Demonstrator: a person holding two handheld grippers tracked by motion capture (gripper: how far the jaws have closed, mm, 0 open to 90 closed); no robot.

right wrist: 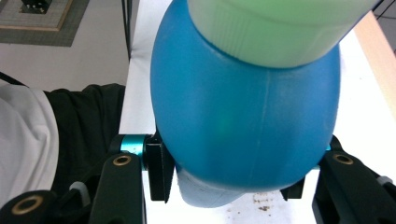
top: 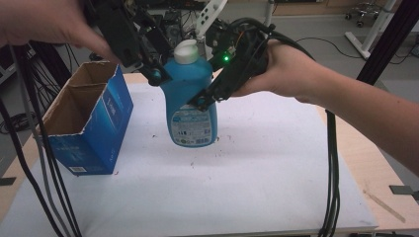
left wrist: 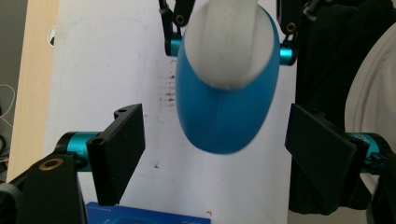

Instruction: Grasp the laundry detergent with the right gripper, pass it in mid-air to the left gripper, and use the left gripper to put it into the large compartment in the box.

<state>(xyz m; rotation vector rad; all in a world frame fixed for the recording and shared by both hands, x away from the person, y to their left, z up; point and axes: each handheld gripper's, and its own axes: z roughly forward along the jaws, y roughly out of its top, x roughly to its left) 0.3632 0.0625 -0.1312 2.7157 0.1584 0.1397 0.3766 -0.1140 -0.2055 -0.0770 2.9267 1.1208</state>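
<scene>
A blue bottle (top: 190, 96) with a white cap (top: 186, 52) stands upright over the white sheet (top: 257, 163); whether its base touches the sheet I cannot tell. My right gripper (top: 201, 100) comes in from the right and is shut on the bottle's body below the shoulder, its pads (right wrist: 159, 170) pressing both sides. My left gripper (top: 157, 75) reaches in from the upper left at the bottle's shoulder. In the left gripper view, the bottle (left wrist: 224, 112) sits between its wide black pads (left wrist: 119, 151) with a gap on each side, so the left gripper (left wrist: 217, 154) is open.
An open blue cardboard box (top: 89, 118) stands at the sheet's left, close to the bottle. Black cables (top: 331, 173) hang from the right hand down to the front edge, and others (top: 44, 163) trail at the left. The wooden table (top: 368, 163) shows at the right.
</scene>
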